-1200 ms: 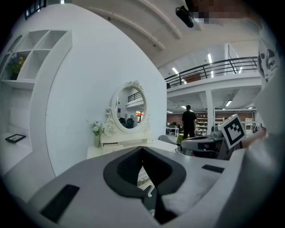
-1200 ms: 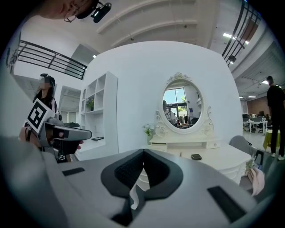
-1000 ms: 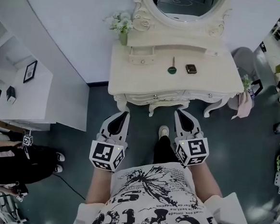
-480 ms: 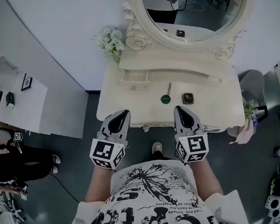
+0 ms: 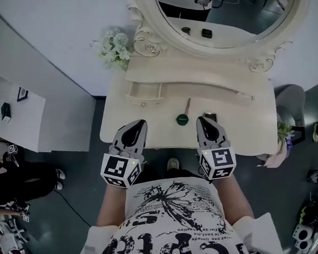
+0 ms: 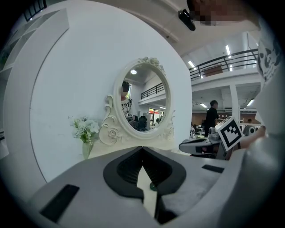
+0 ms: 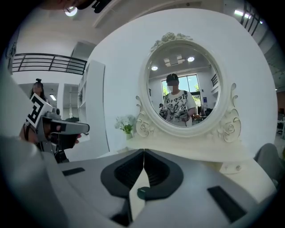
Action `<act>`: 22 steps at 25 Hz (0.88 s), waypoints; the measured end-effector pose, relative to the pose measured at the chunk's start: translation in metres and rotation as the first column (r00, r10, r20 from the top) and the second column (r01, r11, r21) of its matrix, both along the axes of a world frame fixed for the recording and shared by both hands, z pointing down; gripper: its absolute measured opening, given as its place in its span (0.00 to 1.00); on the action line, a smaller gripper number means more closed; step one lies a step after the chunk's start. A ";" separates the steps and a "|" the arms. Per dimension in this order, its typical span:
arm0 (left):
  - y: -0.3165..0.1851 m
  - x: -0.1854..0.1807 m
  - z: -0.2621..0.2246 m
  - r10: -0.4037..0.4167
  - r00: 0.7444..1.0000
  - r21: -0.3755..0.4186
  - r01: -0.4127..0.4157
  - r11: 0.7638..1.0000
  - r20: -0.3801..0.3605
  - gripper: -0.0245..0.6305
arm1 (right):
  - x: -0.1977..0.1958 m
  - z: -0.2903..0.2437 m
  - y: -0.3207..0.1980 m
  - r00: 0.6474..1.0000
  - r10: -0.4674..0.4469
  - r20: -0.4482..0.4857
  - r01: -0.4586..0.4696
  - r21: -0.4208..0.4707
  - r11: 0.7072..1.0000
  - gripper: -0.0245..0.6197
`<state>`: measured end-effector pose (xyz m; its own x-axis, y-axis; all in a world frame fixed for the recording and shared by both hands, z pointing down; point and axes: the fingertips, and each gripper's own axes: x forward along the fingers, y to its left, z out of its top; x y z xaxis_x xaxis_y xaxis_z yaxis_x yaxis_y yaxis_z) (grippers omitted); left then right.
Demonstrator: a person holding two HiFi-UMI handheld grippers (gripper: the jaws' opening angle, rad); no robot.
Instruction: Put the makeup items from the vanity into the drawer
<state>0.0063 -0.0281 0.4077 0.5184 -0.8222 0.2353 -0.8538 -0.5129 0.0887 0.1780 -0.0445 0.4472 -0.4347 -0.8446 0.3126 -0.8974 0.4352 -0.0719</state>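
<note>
The cream vanity (image 5: 148, 125) has a green-headed brush (image 5: 182, 118) in the middle of its top. Just right of it lies a small dark compact (image 5: 210, 117), partly hidden by my right gripper (image 5: 202, 120). That gripper is shut and empty, its tip over the tabletop beside the compact. My left gripper (image 5: 140, 123) is also shut and empty, over the front left of the top. A small drawer (image 5: 144, 93) sits in the raised shelf behind it. The brush's green head (image 7: 142, 192) shows below the tips of the right gripper (image 7: 144, 151), and also below the shut left gripper (image 6: 142, 149).
An oval mirror (image 5: 222, 16) rises behind the vanity, with a vase of white flowers (image 5: 113, 44) at its left. A white cabinet (image 5: 14, 120) and a standing person (image 5: 7, 180) are at the left. A grey chair (image 5: 292, 101) and bags (image 5: 280, 147) stand at the right.
The person has stepped up to the vanity. Both grippers moved forward from in front of its legs to over its front edge, still shut.
</note>
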 end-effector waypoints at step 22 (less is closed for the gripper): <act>-0.073 -0.035 0.091 0.097 0.995 -0.190 -0.096 0.977 -0.003 0.07 | -0.013 0.179 -0.028 0.993 0.032 -0.116 -0.085 -0.487 0.869 0.24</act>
